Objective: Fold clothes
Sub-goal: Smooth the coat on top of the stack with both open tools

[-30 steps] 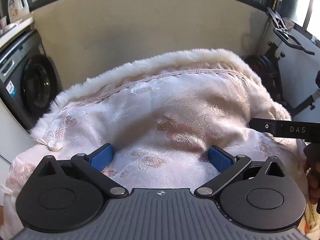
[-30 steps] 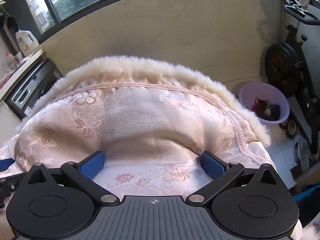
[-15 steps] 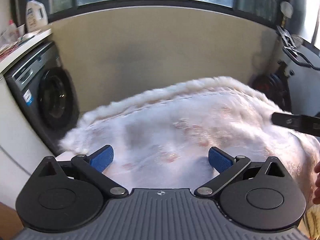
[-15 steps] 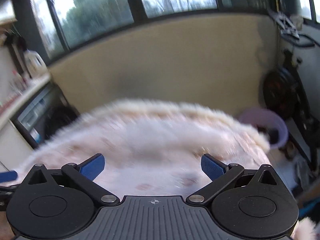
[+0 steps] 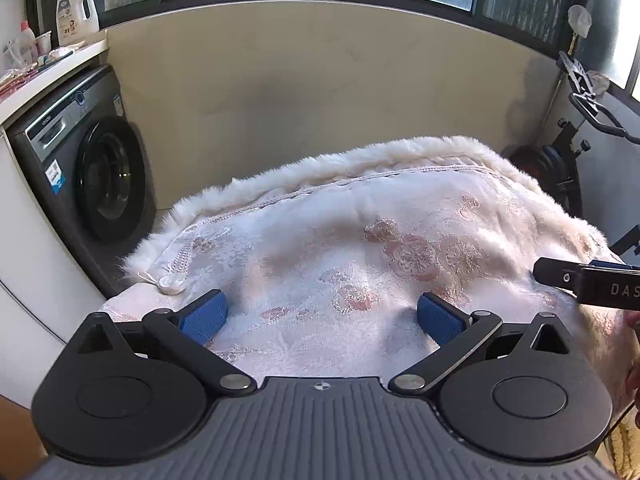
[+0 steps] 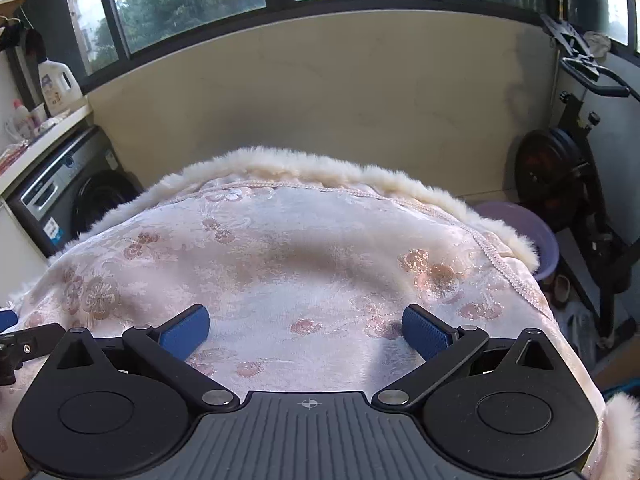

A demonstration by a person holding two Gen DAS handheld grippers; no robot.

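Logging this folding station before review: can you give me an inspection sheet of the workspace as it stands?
Surface: hidden under the garment.
Job's things: pink floral garment with cream fur trim, spread wide.
Clutter: purple basin; detergent bottle on the counter.
Grippers: left gripper and right gripper open, over the fabric.
Cables: nothing seen.
Surroundings: washing machine, exercise bike, windows.

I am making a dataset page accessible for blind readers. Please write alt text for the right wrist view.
A pink floral garment with a cream fur edge fills the view, and the right hand-held gripper is open over it. Behind are a beige wall, a washing machine on the left and an exercise bike on the right.
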